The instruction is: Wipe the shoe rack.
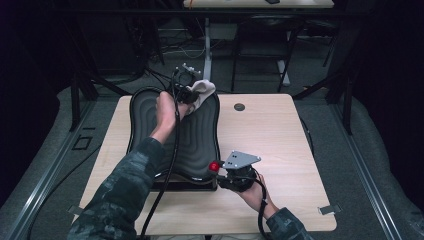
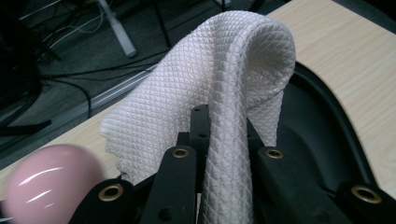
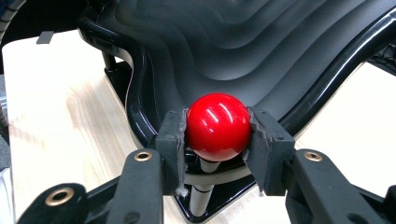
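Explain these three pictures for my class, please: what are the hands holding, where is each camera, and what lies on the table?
A person sits at a pale wooden table, holding a hand-held two-jaw gripper in each hand. One camera looks down from above; the other two ride on the grippers and look along their black jaws. On the table lies a black ridged, curved tray. The left gripper is shut on a white waffle-weave cloth at the tray's far edge. The right gripper is shut on a glossy red ball knob on a short stem at the tray's near corner.
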A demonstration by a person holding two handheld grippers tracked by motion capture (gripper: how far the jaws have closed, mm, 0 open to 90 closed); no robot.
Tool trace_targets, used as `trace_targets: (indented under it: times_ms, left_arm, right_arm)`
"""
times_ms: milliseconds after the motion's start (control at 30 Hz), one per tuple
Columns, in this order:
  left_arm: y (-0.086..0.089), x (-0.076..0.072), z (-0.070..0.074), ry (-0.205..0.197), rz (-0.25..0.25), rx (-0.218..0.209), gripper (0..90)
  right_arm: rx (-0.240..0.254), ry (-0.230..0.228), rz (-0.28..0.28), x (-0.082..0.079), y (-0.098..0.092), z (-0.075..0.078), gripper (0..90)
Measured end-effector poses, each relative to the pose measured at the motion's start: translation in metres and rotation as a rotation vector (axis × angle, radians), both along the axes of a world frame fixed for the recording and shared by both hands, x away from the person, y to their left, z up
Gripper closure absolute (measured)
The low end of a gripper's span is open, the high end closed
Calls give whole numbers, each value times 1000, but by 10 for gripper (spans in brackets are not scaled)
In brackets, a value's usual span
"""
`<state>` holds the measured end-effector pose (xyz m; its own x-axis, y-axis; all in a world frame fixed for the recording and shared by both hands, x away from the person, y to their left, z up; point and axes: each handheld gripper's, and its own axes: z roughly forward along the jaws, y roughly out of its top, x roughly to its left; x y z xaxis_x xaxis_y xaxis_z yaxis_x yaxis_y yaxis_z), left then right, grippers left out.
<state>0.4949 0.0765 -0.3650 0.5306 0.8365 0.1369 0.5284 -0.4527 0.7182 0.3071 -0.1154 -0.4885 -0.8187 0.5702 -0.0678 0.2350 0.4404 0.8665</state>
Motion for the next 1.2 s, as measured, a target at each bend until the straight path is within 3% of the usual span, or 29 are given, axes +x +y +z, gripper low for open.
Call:
trace_targets:
  times_ms: [233,367,633,800,1200]
  left_arm:
    - [17,1,9,-6,69,3,825]
    - [22,-1,7,7,72,-3,826]
    - [28,-5,0,38,44,-14,827]
    - [30,-12,-3,32,17,-14,827]
    - [46,-57,-3,1,-86,-95,828]
  right_arm:
    - [0,2,-3,0,0,0,601]
    - [-2,-1,-7,0,1,0,601]
    - [1,-1,-8,0,1,0,601]
    - [0,-1,-17,0,1,0,601]
    - [15,-3,-49,5,6,-2,601]
